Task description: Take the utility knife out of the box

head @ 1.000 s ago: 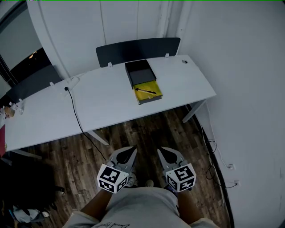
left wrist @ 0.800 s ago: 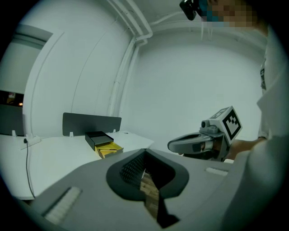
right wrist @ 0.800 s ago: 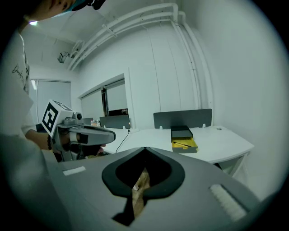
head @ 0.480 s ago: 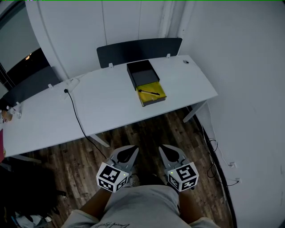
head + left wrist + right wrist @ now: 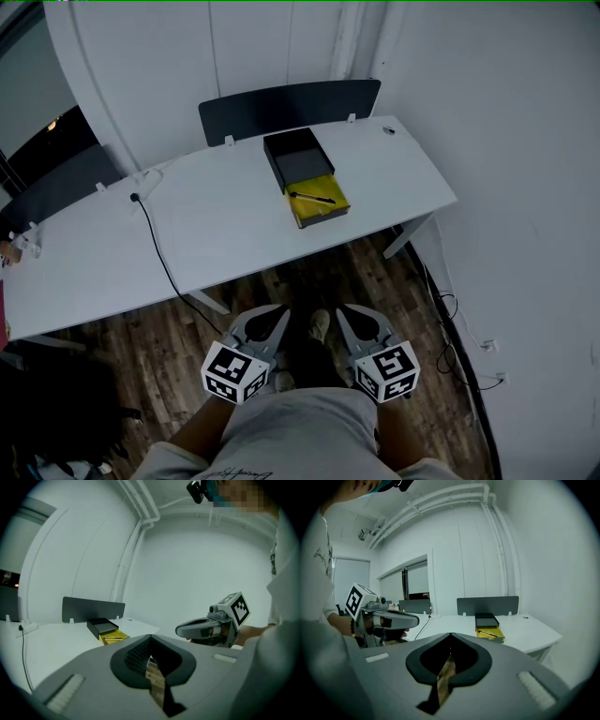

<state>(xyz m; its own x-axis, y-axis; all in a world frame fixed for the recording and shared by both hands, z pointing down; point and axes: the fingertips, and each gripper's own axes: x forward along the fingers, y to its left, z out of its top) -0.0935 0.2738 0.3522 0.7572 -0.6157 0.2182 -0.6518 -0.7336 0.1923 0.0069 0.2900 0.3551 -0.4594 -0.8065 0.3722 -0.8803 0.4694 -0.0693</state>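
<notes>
A box [image 5: 307, 178] lies on the white table [image 5: 216, 216], with a black half at the back and a yellow tray in front. The utility knife [image 5: 312, 199], thin and dark, lies across the yellow tray. It also shows in the right gripper view as the knife [image 5: 489, 634] in the box [image 5: 487, 623]. The left gripper view shows the box [image 5: 106, 631] far off. My left gripper [image 5: 273, 315] and right gripper [image 5: 352, 315] hang side by side over the wooden floor, well short of the table. Both are shut with nothing between the jaws.
A dark divider panel [image 5: 291, 105] stands along the table's far edge. A black cable [image 5: 157, 246] runs across the table and down to the floor. The white wall [image 5: 525, 187] closes the right side, with cables [image 5: 448, 323] on the floor beside it. A shoe [image 5: 319, 326] sits between the grippers.
The person has stepped toward the table: a shoe now shows between the grippers. Both grippers have drifted slightly forward, still shut and empty.
</notes>
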